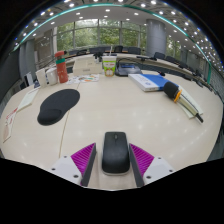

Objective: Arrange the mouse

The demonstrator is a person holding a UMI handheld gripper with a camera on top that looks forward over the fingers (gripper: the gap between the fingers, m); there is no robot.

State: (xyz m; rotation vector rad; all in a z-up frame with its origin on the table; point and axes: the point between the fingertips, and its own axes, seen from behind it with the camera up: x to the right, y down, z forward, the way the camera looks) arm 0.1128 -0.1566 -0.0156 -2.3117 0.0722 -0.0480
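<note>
A black computer mouse [116, 152] lies on the beige table [130, 110] between my fingers, its length pointing away from me. My gripper [115, 160] is open: the purple pads stand at either side of the mouse with a thin strip of table showing on each side. A black oval mouse mat [58, 105] lies on the table well ahead and to the left of the fingers, with nothing on it.
Papers [22, 100] lie left of the mat. A red bottle [62, 68] and boxes stand at the far left. A blue-and-white stack [148, 81] and a black-and-yellow tool [178, 93] lie at the far right. A pen [9, 118] lies near the left edge.
</note>
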